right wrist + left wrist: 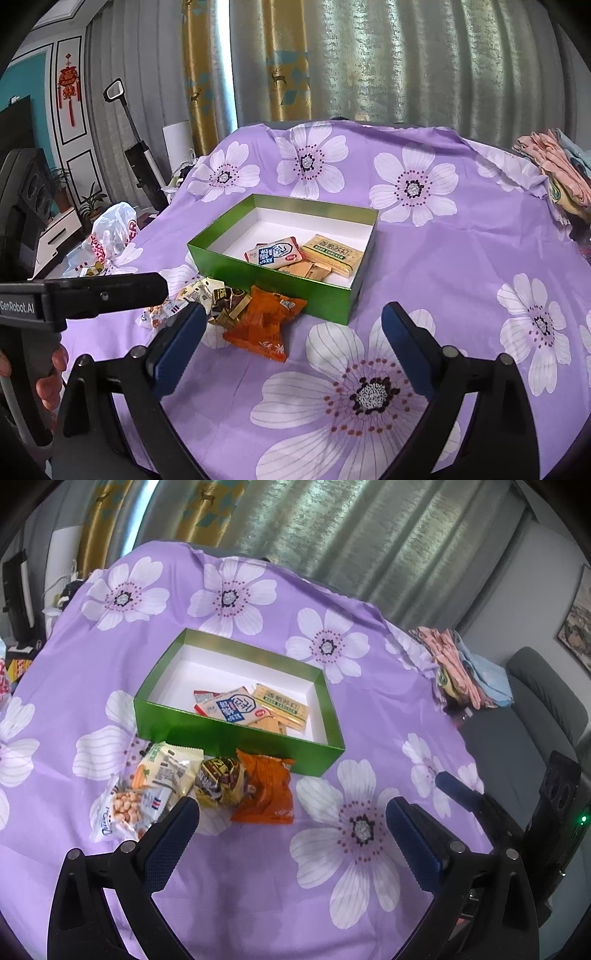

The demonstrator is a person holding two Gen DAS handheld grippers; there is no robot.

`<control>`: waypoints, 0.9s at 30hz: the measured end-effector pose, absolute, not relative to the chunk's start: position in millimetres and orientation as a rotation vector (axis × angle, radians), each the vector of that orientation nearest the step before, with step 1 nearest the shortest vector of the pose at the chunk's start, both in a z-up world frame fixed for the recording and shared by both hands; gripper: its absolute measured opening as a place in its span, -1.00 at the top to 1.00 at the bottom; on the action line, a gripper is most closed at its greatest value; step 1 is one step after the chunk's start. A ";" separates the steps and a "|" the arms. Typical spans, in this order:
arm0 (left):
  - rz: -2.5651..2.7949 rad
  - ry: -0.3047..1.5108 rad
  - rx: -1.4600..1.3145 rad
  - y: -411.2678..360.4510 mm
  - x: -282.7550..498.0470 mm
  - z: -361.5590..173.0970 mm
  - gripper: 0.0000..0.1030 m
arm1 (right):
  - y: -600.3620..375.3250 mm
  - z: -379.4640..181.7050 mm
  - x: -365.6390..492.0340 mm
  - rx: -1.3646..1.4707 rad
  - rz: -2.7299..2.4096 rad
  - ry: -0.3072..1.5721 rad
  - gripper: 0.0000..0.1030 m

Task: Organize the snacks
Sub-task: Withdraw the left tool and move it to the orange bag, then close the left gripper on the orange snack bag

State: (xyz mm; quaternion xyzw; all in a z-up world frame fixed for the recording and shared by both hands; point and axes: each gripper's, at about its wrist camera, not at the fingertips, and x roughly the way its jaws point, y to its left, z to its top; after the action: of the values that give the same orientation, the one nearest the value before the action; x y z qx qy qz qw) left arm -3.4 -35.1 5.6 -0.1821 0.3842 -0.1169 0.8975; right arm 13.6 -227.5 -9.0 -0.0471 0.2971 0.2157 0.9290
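A green box (236, 738) (266, 278) with a white inside sits mid-table and holds several cracker packets (232, 707) (275, 253). In front of its near wall lie loose snacks: an orange packet (267, 790) (264, 325), a dark gold packet (218, 781) (225, 301), a white-green packet (166, 766) and a peanut bag (122, 812). My left gripper (291, 816) is open and empty, hovering just short of the snacks. My right gripper (293, 323) is open and empty, to the right of the orange packet. The left gripper's body (85, 299) shows at the left of the right wrist view.
A purple flowered cloth (351, 830) (443, 258) covers the table. Folded pink and blue cloths (465, 668) (554, 166) lie at the far right edge. A white plastic bag (110, 236) sits at the left edge. A grey sofa (535, 701) stands beyond the right side.
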 end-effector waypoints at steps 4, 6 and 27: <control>-0.246 0.801 -0.380 -36.3 -7.1 1.3 -0.96 | -229.9 -10.3 11.1 -0.092 0.440 0.617 -0.88; -0.245 0.808 -0.381 -36.3 -7.3 -2.1 -0.96 | -230.5 -12.3 9.7 -0.089 0.442 0.623 -0.89; -0.234 0.929 -0.380 -40.0 15.0 -64.5 -0.96 | -233.4 -93.2 32.4 0.083 0.638 0.858 -0.90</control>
State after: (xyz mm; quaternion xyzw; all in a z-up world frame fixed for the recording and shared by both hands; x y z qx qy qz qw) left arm 15.0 -40.0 -64.5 -0.1816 0.4440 -0.1120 0.8703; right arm 32.4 -233.4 -93.2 0.0394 0.4085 0.3038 0.8598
